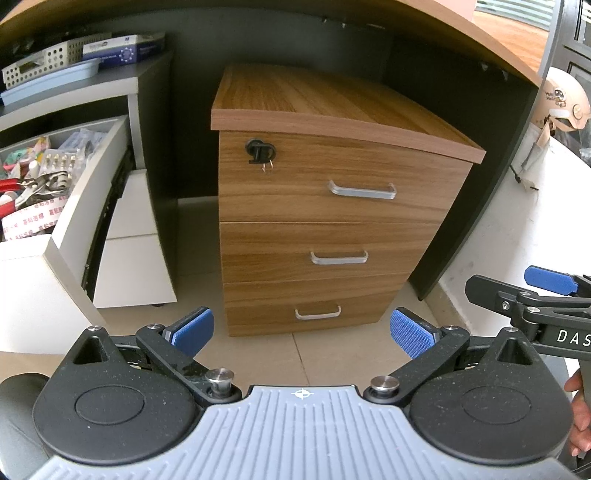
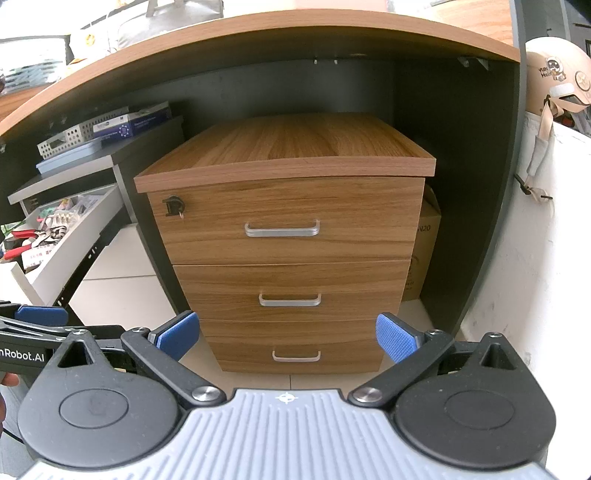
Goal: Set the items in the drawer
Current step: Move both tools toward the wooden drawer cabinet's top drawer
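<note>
A wooden three-drawer cabinet (image 1: 325,206) stands under the desk, all three drawers closed; it also shows in the right wrist view (image 2: 288,236). Each drawer has a silver handle, the top handle (image 1: 362,190) (image 2: 282,229) below a black lock with a key (image 1: 260,150). My left gripper (image 1: 301,334) is open and empty, well short of the cabinet front. My right gripper (image 2: 288,336) is open and empty, facing the lower drawers. To the left, a white drawer (image 1: 86,177) (image 2: 74,236) stands pulled out, full of several small items, red-handled pliers (image 1: 26,186) among them.
The white unit's top carries a perforated basket (image 1: 55,57) and a blue box (image 1: 125,48). A cardboard box (image 2: 424,251) sits right of the cabinet. A beige helmet (image 2: 557,77) hangs by the white wall at right. The desk top (image 2: 258,33) overhangs everything.
</note>
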A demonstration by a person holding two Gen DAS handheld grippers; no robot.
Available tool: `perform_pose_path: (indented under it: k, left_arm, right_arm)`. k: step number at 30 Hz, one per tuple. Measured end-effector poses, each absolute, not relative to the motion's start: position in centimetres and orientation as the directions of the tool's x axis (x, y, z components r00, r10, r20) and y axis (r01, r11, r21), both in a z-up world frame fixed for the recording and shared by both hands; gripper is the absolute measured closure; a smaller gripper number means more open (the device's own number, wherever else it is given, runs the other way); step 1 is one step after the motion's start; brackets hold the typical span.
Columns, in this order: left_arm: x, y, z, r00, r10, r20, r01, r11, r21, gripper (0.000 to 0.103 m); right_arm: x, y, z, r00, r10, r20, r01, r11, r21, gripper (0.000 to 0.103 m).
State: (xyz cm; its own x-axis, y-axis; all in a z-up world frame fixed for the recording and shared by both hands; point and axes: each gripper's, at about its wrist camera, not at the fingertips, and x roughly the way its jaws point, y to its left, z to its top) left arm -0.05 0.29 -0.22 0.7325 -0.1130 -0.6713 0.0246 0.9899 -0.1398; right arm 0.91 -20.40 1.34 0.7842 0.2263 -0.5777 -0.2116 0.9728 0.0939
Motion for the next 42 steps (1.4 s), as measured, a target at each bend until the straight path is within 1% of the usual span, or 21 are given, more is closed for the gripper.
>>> perform_pose_path:
  k: [42]
  left_arm:
    - [1.1,0.2,-0.7,0.723,-0.101,-0.683,0.012,0.991,-0.134,0.0]
  right_arm:
    - [1.5,-21.0,0.7,0.779,0.221,-0.587,-0.2,0.974,0.101,0.001]
